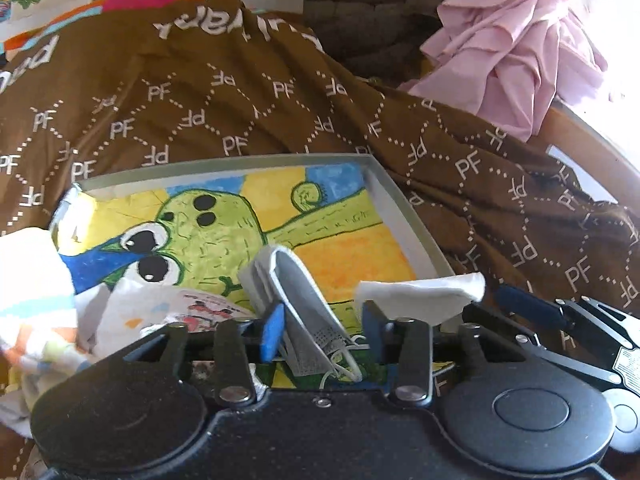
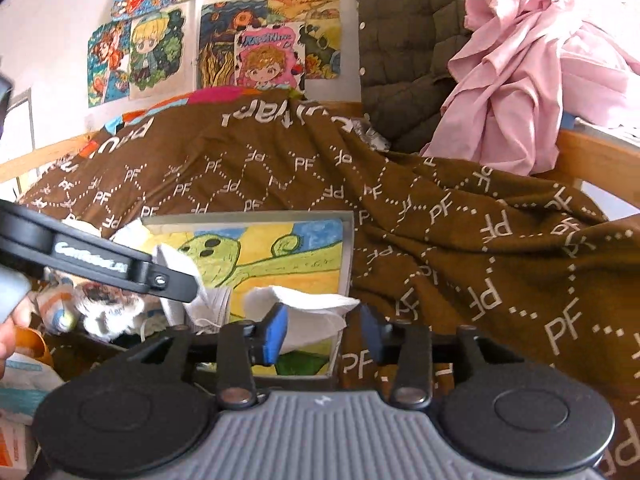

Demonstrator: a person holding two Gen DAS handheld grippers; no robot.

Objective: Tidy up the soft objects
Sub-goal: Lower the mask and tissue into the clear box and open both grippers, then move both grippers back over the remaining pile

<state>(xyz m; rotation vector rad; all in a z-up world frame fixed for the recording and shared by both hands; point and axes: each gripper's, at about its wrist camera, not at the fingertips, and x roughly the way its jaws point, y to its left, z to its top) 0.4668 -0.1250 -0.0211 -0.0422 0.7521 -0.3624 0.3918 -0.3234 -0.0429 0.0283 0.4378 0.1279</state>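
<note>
Brown blanket printed "PF" covers a bed, with a pink cloth heaped at the far right and drawings taped to the wall behind. On the blanket lies a shallow tray lined with a cartoon picture. Left hand-held gripper: fingers apart, a grey face mask standing between them, long axis running away from the camera, resting by the left blue pad; nothing is clamped. Right hand-held gripper: fingers apart, a white tissue lying across the gap, long axis left to right, against the left pad; contact with the right pad looks absent, though the view is poor. Right gripper is the nearer to the tissue, level and low over the tray's near edge. Socks lie at the tray's left.
</note>
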